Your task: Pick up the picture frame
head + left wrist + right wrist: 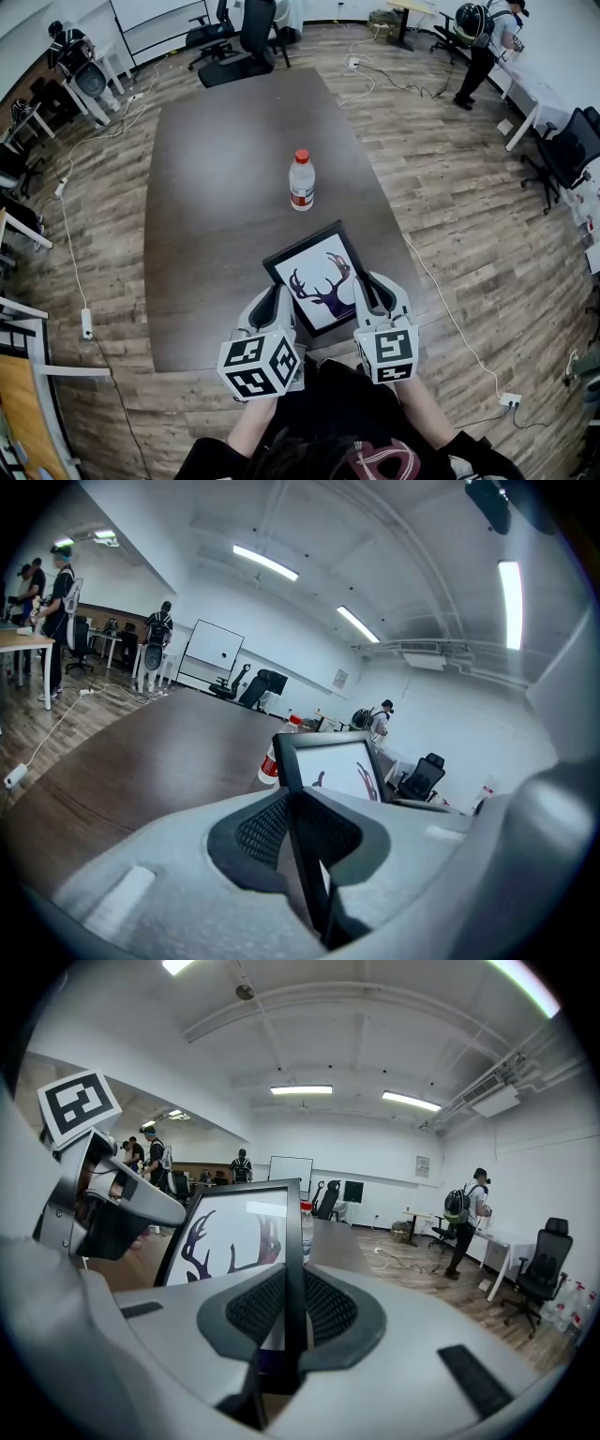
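Observation:
The picture frame [317, 277] is black-rimmed, with a dark deer-antler print on white. It is held over the near end of the brown table [216, 216], its face tilted up toward me. My left gripper [284, 300] is shut on the frame's left rim, and my right gripper [366, 291] is shut on its right rim. In the left gripper view the rim [302, 841] runs between the two pads. In the right gripper view the rim [293, 1288] is likewise pinched, with the print [234, 1232] and the left gripper [108, 1204] beyond it.
A clear bottle [301, 181] with a red cap stands on the table just beyond the frame. Office chairs [246, 42] sit at the table's far end. People stand at desks at the far right [483, 42] and far left. Cables and a power strip [86, 323] lie on the wood floor.

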`<state>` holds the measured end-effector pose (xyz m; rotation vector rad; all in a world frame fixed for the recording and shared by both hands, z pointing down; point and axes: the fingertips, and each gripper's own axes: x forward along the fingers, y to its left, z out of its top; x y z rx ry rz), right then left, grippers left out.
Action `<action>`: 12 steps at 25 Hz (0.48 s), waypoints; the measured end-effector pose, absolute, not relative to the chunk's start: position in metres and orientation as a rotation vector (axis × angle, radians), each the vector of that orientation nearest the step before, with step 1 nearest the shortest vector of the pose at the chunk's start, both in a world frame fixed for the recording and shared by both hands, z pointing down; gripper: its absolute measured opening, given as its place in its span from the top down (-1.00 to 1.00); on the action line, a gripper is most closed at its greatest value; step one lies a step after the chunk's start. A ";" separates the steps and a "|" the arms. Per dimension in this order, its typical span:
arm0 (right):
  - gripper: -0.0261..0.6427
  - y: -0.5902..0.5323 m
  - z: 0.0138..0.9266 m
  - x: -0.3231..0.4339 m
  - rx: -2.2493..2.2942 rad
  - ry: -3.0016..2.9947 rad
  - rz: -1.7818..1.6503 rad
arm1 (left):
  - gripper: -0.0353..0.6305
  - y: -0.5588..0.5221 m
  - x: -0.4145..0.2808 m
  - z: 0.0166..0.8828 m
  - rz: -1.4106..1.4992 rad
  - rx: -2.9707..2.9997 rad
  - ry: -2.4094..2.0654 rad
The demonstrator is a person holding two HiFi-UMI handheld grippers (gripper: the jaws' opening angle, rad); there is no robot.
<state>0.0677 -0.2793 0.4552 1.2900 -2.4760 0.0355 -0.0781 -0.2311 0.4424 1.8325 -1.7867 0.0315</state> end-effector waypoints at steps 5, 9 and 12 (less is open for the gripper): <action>0.71 -0.279 0.456 0.066 1.289 -2.473 0.031 | 0.75 -0.231 -0.079 0.444 0.037 1.833 -1.784; 0.71 -0.278 0.454 0.066 1.289 -2.476 0.020 | 0.75 -0.230 -0.079 0.442 0.034 1.835 -1.782; 0.71 -0.278 0.453 0.066 1.289 -2.476 0.022 | 0.75 -0.230 -0.080 0.441 0.031 1.839 -1.780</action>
